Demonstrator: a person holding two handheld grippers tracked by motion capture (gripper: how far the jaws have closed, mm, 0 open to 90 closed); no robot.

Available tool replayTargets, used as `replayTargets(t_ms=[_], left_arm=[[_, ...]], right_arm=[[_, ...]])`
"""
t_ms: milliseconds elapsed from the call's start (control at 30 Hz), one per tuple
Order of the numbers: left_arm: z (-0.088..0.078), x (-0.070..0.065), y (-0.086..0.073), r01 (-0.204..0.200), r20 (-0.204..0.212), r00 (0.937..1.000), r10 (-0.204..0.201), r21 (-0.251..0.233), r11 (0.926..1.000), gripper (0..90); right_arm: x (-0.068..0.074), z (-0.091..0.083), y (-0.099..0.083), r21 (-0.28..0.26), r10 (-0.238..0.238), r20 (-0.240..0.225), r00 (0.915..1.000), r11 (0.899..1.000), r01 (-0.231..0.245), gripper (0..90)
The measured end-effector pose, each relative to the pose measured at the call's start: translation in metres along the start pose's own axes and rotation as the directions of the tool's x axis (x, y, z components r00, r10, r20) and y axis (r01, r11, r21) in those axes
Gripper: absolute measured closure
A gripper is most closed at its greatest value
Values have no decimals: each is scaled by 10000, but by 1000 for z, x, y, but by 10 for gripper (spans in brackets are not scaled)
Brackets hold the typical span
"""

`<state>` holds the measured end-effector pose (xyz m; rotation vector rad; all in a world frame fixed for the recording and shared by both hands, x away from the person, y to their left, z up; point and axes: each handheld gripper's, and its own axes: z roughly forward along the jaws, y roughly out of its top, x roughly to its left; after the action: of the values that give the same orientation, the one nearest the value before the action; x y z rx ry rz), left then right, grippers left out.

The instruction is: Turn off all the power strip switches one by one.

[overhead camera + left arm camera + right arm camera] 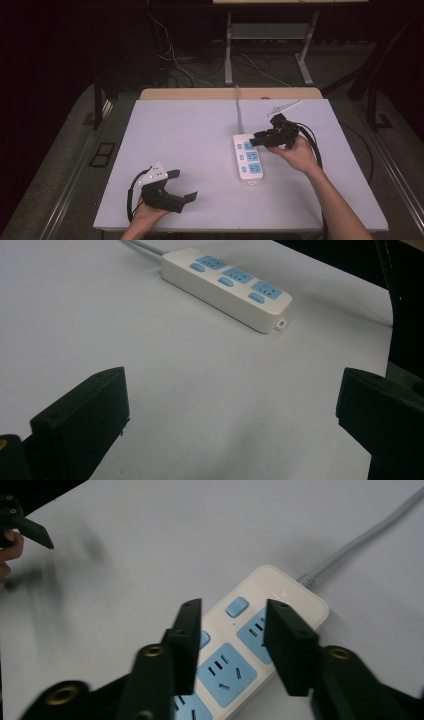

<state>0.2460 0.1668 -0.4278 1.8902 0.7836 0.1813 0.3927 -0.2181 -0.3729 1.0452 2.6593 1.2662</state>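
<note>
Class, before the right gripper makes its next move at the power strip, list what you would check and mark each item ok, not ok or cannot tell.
1. Right gripper jaws parted, nothing between them: ok.
2. Power strip lies flat on the table: ok.
3. Its sockets have no plug in them: ok.
4. Left gripper open, well apart from the strip: ok.
5. Cord runs off the far edge, away from both hands: ok.
6. Switches on or off: cannot tell.

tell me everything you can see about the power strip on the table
The power strip is a white, plastic-looking bar with rounded corners, lying flat on the pale table. Its top has three blue sockets in a row, each with a small blue switch beside it. A grey cable leaves its far end. The right gripper hovers over the far sockets, jaws apart with nothing between them; nothing visibly touches the strip.
</note>
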Motion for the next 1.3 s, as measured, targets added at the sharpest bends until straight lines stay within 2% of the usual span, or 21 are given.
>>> replayTargets(t_ms=[133,267,300,333,367,600,833,1000,1100,1300], left_arm=[[1,0,0,-36,35,10000,36,20,10000,0],[2,0,0,-22,52,10000,21,51,10000,0],[2,0,0,-22,47,10000,21,72,10000,0],[2,0,0,-19,50,10000,19,74,10000,0],[2,0,0,-26,52,10000,26,81,10000,0],[3,0,0,-41,72,10000,40,93,9999,0],[4,-1,1,-60,89,9999,59,118,9999,0],[4,-2,1,-59,97,9999,58,138,9999,0],[4,-1,0,-42,77,10000,41,130,9999,0],[2,0,0,35,-32,10000,-35,118,9999,0]], right_arm=[[1,-12,-7,-439,233,405,9989,9988,-215,338],[3,-21,-16,-583,566,714,9958,9969,-525,122],[3,-25,-21,-667,756,858,9934,9953,-700,79],[3,-25,-21,-667,756,858,9934,9953,-700,79],[4,-27,-24,-667,841,931,9921,9947,-780,0],[5,-43,-47,-875,1272,1090,9859,9892,-1179,3],[10,-58,-65,-1248,1582,1009,9822,9815,-1453,3],[17,-66,-81,-1549,1769,839,9807,9745,-1625,4],[22,-69,-92,-1584,1820,876,9794,9732,-1667,3],[34,-71,-117,-2027,1924,944,9768,9643,-1704,4]])
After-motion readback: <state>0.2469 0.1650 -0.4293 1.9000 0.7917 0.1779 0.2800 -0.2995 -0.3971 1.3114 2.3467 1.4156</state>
